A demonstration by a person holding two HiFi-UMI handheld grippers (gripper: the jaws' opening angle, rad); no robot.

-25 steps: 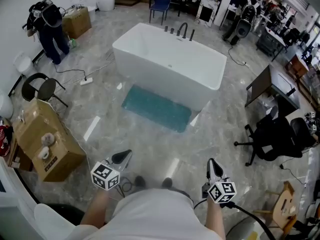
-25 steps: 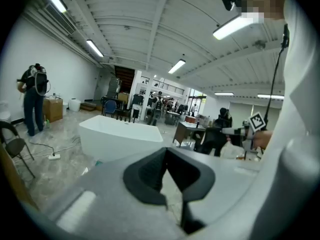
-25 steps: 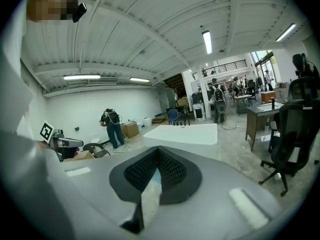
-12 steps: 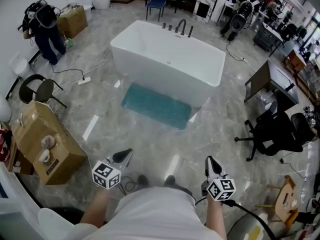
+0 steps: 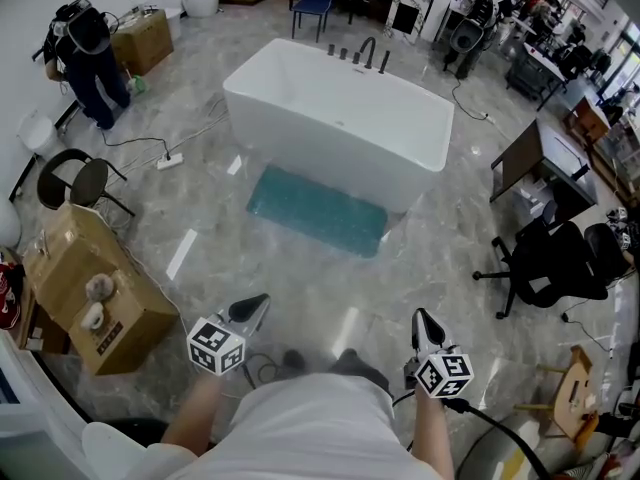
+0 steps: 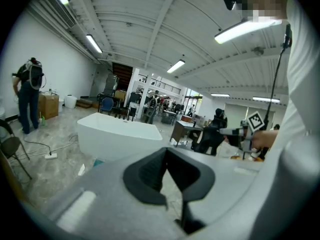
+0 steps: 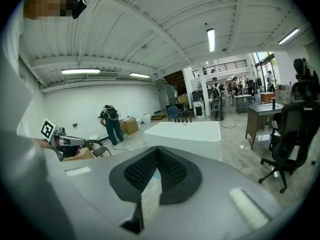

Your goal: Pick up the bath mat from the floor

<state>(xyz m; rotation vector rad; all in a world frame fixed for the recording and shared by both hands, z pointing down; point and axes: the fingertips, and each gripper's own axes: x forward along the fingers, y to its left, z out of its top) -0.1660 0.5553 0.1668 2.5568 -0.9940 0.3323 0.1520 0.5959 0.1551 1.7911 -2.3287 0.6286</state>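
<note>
A teal bath mat (image 5: 317, 210) lies flat on the grey floor against the near side of a white bathtub (image 5: 335, 120). Both grippers are held close to my body, well short of the mat. My left gripper (image 5: 252, 311) points toward the mat with its jaws shut and nothing between them. My right gripper (image 5: 424, 326) is likewise shut and empty. In the left gripper view the bathtub (image 6: 119, 135) shows beyond the shut jaws (image 6: 166, 159), with a sliver of the mat (image 6: 97, 162) beside it. In the right gripper view the bathtub (image 7: 187, 132) stands ahead of the shut jaws (image 7: 158, 158).
A cardboard box (image 5: 92, 293) stands at my left, with a black chair (image 5: 78, 180) behind it. A black office chair (image 5: 545, 268) and a desk (image 5: 545, 173) are at the right. A person (image 5: 90, 58) stands at the far left wall. A cable and power strip (image 5: 168, 161) lie on the floor.
The view has shifted slightly; the tub and mat sit a little nearer and lower in the head view. Both grippers keep the same pose by my body.
</note>
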